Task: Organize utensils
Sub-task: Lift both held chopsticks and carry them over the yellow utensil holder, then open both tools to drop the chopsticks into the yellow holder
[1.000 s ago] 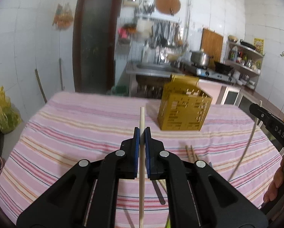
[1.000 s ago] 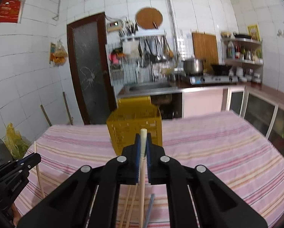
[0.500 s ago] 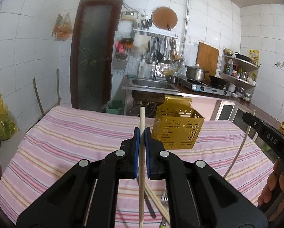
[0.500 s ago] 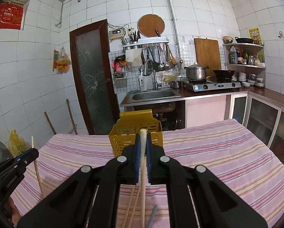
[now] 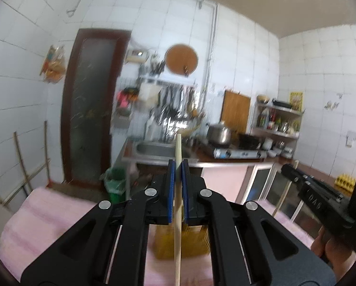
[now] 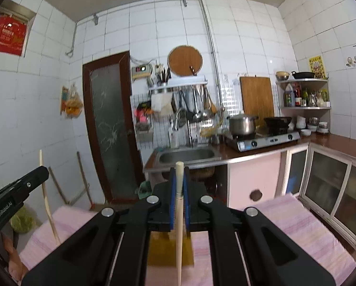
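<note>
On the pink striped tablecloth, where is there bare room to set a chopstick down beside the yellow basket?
Bare tablecloth lies right of the yellow basket, toward the glass cabinet doors, and a strip to its left. The middle is crowded: the basket sits straight ahead of both claws. The near part of the table is hidden.

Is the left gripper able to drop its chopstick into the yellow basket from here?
Probably yes. The left gripper is shut on its chopstick, and the basket sits right below and ahead with nothing between.
</note>
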A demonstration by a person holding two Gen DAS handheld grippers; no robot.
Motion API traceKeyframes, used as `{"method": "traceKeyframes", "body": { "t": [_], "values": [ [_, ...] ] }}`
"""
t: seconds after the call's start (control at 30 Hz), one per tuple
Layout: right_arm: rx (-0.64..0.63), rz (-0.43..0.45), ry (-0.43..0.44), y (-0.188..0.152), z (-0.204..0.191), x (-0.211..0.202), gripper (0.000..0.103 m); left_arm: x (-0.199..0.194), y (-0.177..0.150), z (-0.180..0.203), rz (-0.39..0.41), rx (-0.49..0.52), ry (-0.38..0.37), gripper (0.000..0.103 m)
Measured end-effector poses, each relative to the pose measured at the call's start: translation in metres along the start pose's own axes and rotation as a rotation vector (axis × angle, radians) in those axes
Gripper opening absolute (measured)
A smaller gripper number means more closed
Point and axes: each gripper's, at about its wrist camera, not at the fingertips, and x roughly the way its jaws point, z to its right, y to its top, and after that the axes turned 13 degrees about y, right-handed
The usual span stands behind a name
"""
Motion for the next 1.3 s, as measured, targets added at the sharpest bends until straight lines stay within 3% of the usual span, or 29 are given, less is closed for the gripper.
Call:
{"method": "traceKeyframes", "body": {
  "t": [0.13,0.3,0.53,0.7,0.83,0.87,0.93,0.97,1.17,1.3],
  "values": [
    [0.014,0.033,0.005,0.027,0.012,0.035,0.006,0.035,0.018,0.017,0.074,0.007,0.003,0.004],
    [-0.021,0.049,-0.003,0.036,0.016,0.084,0.006,0.097,0.019,0.03,0.101,0.0,0.018,0.004],
    [-0.029,-0.042,-0.007,-0.012,0.03,0.15,0.006,0.179,-0.033,0.03,0.011,0.017,0.035,0.004],
    [-0.037,-0.118,-0.009,-0.05,0.034,0.171,0.006,0.193,-0.063,0.025,-0.025,0.04,0.086,0.004],
    [-0.065,-0.158,-0.03,-0.06,0.033,0.171,0.007,0.189,-0.063,0.021,-0.046,0.059,0.129,0.005],
    [-0.076,-0.167,-0.045,-0.059,0.032,0.168,0.01,0.182,-0.059,0.019,-0.045,0.065,0.137,0.011],
    [-0.095,-0.173,-0.086,-0.051,0.032,0.157,0.041,0.165,-0.052,0.014,-0.045,0.077,0.161,0.035],
    [-0.09,-0.169,-0.101,-0.046,0.034,0.147,0.065,0.156,-0.048,0.012,-0.037,0.081,0.183,0.05],
    [-0.031,-0.203,-0.155,-0.039,0.042,0.088,0.068,0.08,-0.034,-0.011,-0.031,0.104,0.26,0.089],
    [-0.018,-0.242,-0.166,-0.062,0.042,0.052,0.072,0.029,-0.046,-0.029,-0.043,0.094,0.283,0.098]
  ]
}}
